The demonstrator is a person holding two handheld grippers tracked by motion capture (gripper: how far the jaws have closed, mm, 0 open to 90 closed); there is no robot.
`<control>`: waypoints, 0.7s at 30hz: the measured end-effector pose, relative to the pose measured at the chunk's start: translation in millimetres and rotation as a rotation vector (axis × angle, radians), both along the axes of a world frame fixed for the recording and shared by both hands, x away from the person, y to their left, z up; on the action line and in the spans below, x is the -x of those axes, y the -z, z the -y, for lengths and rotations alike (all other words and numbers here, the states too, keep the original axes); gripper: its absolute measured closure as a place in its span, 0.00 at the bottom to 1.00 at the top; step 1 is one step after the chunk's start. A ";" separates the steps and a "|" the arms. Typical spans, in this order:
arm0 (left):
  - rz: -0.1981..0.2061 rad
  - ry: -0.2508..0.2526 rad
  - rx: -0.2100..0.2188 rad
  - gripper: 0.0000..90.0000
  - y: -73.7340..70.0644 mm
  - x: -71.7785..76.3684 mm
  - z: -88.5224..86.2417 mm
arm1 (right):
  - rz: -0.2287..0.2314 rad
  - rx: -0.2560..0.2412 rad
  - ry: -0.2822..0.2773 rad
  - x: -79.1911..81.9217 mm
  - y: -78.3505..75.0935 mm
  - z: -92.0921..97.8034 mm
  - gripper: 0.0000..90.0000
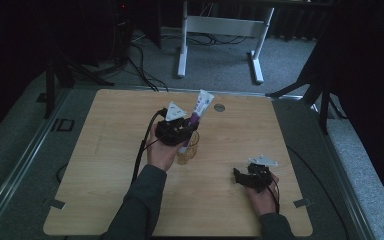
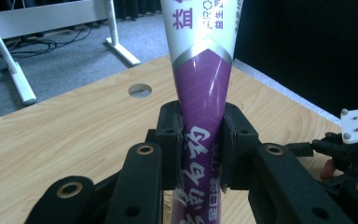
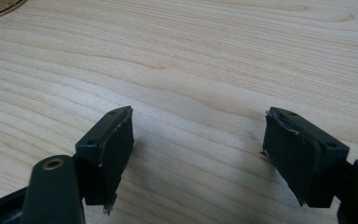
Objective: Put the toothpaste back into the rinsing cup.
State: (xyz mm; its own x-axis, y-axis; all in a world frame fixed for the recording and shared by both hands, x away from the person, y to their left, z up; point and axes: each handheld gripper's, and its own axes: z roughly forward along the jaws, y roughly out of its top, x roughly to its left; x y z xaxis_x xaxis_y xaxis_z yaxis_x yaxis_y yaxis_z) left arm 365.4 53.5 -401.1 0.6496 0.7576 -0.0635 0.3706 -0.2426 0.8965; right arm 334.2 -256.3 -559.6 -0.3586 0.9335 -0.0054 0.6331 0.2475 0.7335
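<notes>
While our left gripper (image 1: 184, 125) clamps the toothpaste tube (image 1: 198, 112) upright above the glass cup (image 1: 188, 148) at frame centre, our right gripper (image 1: 252, 176) rests released lower right.

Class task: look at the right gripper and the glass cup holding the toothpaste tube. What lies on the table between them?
Nothing: in the high view, bare wooden table separates the right gripper from the glass cup.

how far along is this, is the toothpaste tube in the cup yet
Done: the left gripper is clamped on the purple and white toothpaste tube. In hand: the tube stands tilted with its lower end at the glass cup; whether it rests inside is unclear. Left: releasing it. The right gripper waits open over the table.
</notes>
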 end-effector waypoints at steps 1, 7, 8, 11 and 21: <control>0.001 -0.001 0.002 0.80 0.1 -0.5 0.2 | 0.000 0.000 0.000 0.0 0.0 0.0 0.27; 0.009 -0.005 0.002 0.80 0.9 -2.9 0.7 | 0.000 0.000 -0.001 0.0 0.0 0.0 0.27; 0.011 -0.007 0.003 0.80 1.1 -3.3 0.9 | 0.000 0.001 -0.001 0.0 0.0 0.0 0.27; 0.015 -0.011 0.008 0.80 1.7 -4.7 0.7 | 0.000 0.000 -0.001 0.0 0.0 0.0 0.27; 0.028 -0.010 0.014 0.80 3.4 -9.4 1.8 | 0.000 0.000 -0.001 0.0 0.0 0.0 0.27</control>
State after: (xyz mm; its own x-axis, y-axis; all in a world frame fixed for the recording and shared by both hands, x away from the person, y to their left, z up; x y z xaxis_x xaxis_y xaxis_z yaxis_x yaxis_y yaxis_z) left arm 374.8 51.6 -404.5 0.6440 0.7630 -0.0560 0.3474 -0.2264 0.9100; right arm 334.3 -256.3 -559.7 -0.3591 0.9333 -0.0055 0.6327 0.2478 0.7337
